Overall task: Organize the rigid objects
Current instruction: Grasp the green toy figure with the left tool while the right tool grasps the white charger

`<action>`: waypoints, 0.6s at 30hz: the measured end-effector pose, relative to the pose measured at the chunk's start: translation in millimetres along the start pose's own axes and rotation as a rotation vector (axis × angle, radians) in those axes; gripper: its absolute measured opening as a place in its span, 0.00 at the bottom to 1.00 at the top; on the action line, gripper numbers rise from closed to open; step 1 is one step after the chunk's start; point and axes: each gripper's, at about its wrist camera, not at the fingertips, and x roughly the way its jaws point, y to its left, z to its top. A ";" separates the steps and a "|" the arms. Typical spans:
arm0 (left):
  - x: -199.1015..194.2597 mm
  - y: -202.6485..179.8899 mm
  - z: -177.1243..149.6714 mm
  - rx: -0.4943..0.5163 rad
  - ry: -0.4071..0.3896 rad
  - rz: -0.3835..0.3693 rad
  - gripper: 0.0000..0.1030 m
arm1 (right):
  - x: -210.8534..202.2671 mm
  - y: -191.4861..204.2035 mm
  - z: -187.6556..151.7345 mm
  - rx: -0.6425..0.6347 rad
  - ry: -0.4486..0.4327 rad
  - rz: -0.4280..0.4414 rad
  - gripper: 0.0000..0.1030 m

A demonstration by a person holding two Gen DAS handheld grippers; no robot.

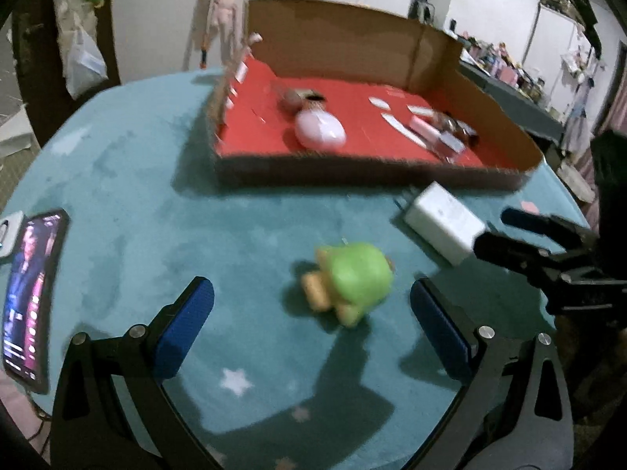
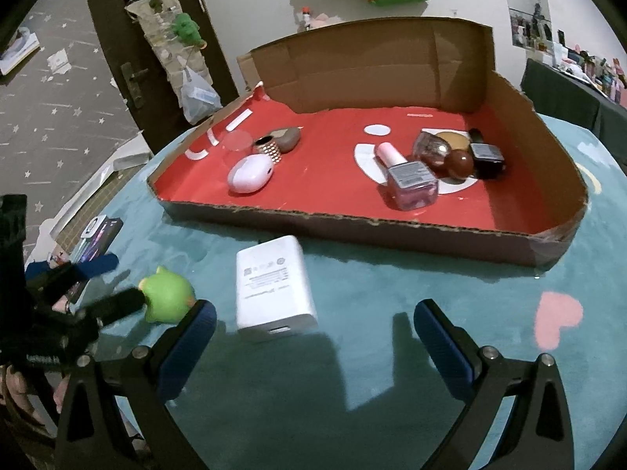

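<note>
Left gripper (image 1: 311, 315) is spread wide for me, blue pads (image 1: 184, 325) hanging over the teal tablecloth (image 1: 129, 180) with nothing between them. Sitting just ahead of it, between the fingers' line, is the little green toy (image 1: 352, 282), lying on its side I think, though that view is too smeared to be sure. Off to its right and a bit further out is the white charger block (image 1: 441, 227), and beyond both is the cardboard tray (image 1: 352, 174) with the red floor.

Right gripper (image 2: 313, 346) is also wide apart and holding nothing. From it, the charger block (image 2: 274, 286) lies just ahead toward its left finger, close but not touching. Further on, inside the tray (image 2: 352, 227), I've got a pale pink oval case (image 2: 250, 174) on the left and a cluster of nail polish bottles (image 2: 411, 180) on the right. A phone (image 1: 31, 293) with a lit screen lies at the left gripper's far left.
</note>
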 end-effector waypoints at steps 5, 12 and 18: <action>12.7 1.0 -3.7 -0.029 0.033 -0.029 0.98 | 5.4 6.5 -1.7 -0.019 0.014 0.005 1.00; 15.0 -2.3 -3.2 -0.017 0.015 -0.030 0.84 | 15.1 12.1 -0.5 -0.042 0.020 -0.002 1.00; 15.4 -10.1 -2.4 0.021 0.002 -0.063 0.65 | 19.8 19.6 4.7 -0.081 0.025 -0.007 0.79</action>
